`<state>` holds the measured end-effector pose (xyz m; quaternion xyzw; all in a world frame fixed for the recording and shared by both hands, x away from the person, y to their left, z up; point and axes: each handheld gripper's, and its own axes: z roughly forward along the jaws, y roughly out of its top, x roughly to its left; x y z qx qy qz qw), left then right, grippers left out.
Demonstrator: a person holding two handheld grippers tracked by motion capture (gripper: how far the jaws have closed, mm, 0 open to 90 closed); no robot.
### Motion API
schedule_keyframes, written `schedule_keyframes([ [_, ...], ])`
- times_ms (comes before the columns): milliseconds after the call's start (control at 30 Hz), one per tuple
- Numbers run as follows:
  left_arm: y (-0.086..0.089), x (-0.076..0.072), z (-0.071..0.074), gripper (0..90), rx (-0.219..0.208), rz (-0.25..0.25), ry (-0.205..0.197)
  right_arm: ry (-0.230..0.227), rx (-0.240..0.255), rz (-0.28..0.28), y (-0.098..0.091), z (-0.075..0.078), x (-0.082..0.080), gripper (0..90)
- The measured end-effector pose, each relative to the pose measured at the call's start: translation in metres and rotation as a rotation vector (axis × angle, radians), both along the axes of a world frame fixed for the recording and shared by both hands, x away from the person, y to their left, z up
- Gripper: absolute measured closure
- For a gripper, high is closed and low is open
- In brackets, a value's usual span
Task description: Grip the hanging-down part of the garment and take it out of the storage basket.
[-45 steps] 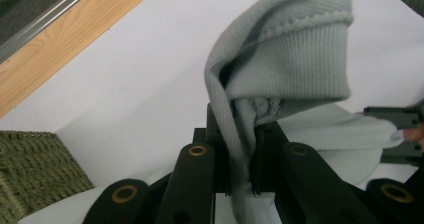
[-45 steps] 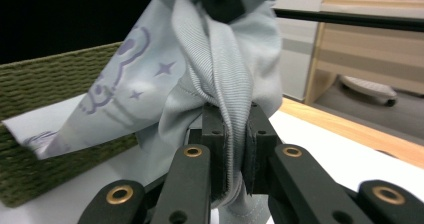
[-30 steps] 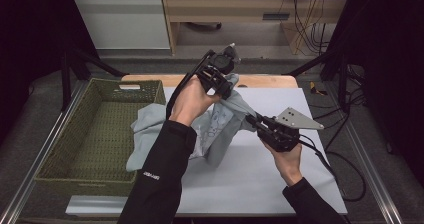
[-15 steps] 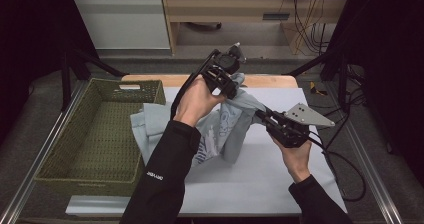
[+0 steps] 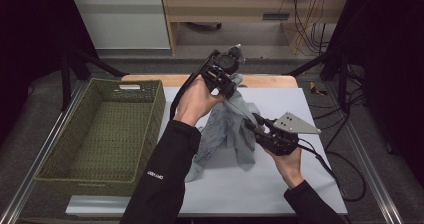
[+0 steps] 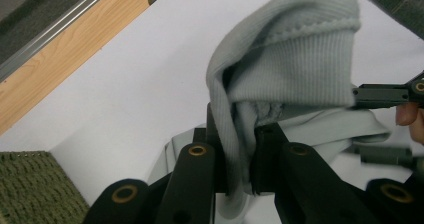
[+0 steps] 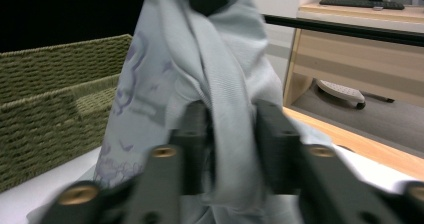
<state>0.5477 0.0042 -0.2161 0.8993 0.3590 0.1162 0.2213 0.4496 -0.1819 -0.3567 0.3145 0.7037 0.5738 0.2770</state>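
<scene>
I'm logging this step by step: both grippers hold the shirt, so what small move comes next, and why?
Probably draw the two apart to spread the shirt: the left hand-held gripper and right hand-held gripper each pinch it, and it hangs bunched between them.

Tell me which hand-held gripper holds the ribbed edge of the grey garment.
The left hand-held gripper does: its jaws pinch the ribbed band of the grey garment. The right hand-held gripper clamps smooth fabric.
</scene>
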Motion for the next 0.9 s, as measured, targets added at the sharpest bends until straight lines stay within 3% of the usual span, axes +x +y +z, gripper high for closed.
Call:
schedule_keyframes([
  [67, 0.0, 0.001, -0.001, 80.7, 0.004, 0.001, -0.001, -0.001, 0.001, 0.011, 0.005, -0.008, -0.002, 43.6],
  [133, 0.0, 0.002, -0.001, 80.7, 0.003, 0.003, 0.003, 0.006, 0.008, 0.027, 0.006, -0.013, -0.003, 33.0],
  [200, 0.001, 0.003, -0.002, 80.7, 0.004, 0.004, 0.005, 0.02, 0.024, 0.013, 0.005, -0.016, -0.005, 12.6],
  [267, 0.0, 0.004, -0.002, 80.7, 0.015, 0.007, 0.001, 0.014, 0.031, 0.015, 0.003, -0.015, -0.006, 9.6],
  [367, -0.001, 0.005, -0.003, 80.6, 0.017, 0.005, 0.002, 0.007, 0.085, 0.005, -0.008, -0.013, -0.013, 3.2],
  [500, 0.001, 0.007, -0.004, 80.5, 0.015, -0.001, 0.004, 0.009, 0.1, -0.022, -0.018, -0.015, -0.016, 2.2],
  [633, 0.004, 0.007, -0.006, 80.4, 0.016, 0.001, 0.005, 0.013, 0.087, -0.048, -0.034, -0.025, -0.017, 1.7],
  [733, 0.007, 0.007, -0.008, 80.4, 0.02, -0.001, 0.007, 0.018, 0.11, -0.062, -0.04, -0.032, -0.019, 1.3],
  [900, 0.012, 0.007, -0.011, 80.4, 0.006, -0.002, 0.005, 0.009, 0.088, -0.07, -0.047, -0.039, -0.022, 0.6],
])
